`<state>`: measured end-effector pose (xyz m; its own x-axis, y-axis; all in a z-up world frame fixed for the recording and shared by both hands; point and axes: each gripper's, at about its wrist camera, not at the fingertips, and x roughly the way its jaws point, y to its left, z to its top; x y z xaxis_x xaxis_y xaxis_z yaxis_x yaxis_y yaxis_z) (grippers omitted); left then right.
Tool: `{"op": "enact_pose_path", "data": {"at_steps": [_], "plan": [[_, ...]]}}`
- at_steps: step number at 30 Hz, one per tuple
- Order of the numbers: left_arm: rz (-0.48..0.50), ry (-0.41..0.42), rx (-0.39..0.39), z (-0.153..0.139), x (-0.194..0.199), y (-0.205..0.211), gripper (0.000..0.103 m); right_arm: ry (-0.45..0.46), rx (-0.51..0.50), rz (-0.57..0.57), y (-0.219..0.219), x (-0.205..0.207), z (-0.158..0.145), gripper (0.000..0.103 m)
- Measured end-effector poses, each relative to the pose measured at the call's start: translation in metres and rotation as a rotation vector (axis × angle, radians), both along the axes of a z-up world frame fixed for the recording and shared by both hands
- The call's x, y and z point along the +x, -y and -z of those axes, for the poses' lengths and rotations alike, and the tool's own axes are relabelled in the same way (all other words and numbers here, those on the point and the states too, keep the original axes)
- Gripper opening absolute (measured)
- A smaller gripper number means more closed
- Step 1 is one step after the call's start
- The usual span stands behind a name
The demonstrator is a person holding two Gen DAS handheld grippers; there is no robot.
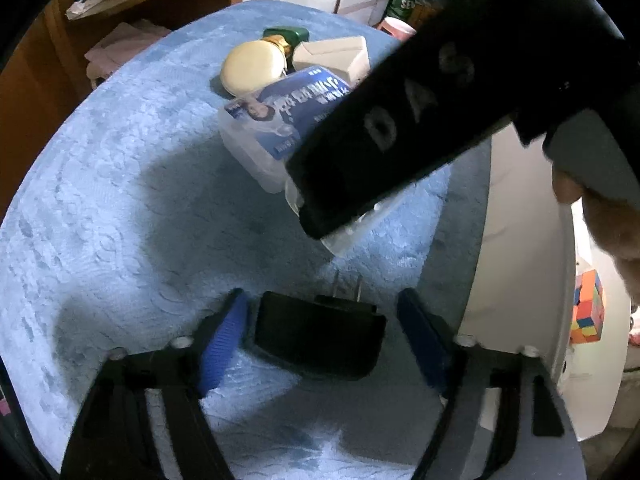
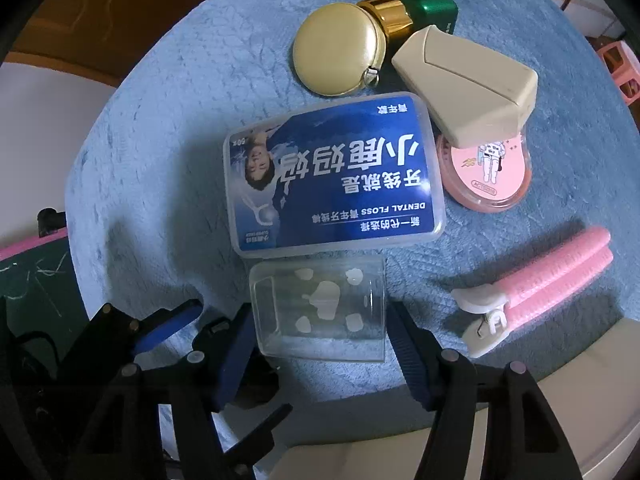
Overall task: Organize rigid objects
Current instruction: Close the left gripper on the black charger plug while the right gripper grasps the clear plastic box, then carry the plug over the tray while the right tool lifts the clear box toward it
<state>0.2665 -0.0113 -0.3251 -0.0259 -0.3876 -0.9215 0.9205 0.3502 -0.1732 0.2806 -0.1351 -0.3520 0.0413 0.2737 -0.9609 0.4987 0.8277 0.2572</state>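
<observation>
Firstly, in the left wrist view, the left tool (image 1: 322, 296) points steeply down at the blue-covered table (image 1: 120, 200). Its jaws are spread. A black charger (image 1: 320, 336) lies flat between them, prongs pointing away from the camera. The left pad (image 1: 224, 340) sits just beside the charger's edge; the right pad (image 1: 420, 336) stands clear of it. Nothing is pinched.

Beyond the charger, the floss box (image 1: 272, 120) lies mid-table, partly hidden by the black body of the right tool, which crosses the upper right of the view. A hand (image 1: 612, 220) shows at the right edge.

In the right wrist view, the right tool (image 2: 320, 306) also points down, with a clear case (image 2: 316, 312) lying flat between its jaws. Both pads (image 2: 236, 352) sit just beside the case's side edges; whether they press on it cannot be told.

The floss box touches the far edge of the case. Behind it, from left to right, stand a gold compact (image 2: 340, 48), a green bottle (image 2: 420, 0), a beige holder (image 2: 468, 80) and a pink disc (image 2: 484, 164), closely grouped; the holder overlaps the disc. A pink clip (image 2: 552, 280) lies apart at the right.
</observation>
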Motion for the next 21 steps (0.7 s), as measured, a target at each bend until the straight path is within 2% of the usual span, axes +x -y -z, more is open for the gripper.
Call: {"op": "enact_pose_path", "data": {"at_steps": [4,11,16,18,21], "plan": [[0.018,0.016,-0.001,0.000,-0.004,0.000,0.067,0.008,0.013,0.030,0.004,0.000,-0.003,0.066],[0.021,-0.005,0.032,0.002,-0.010,-0.008,0.068,0.011,0.024,0.024,0.020,-0.007,-0.008,0.066],[0.030,0.047,0.026,0.005,-0.019,-0.009,0.067,0.003,0.026,0.020,0.019,-0.005,-0.008,0.066],[0.004,0.061,0.015,0.005,-0.022,-0.011,0.067,0.004,0.026,0.022,0.012,-0.001,-0.006,0.066],[-0.096,0.058,0.005,0.003,-0.014,-0.019,0.067,0.011,0.032,0.021,0.010,-0.003,-0.007,0.065]]}}
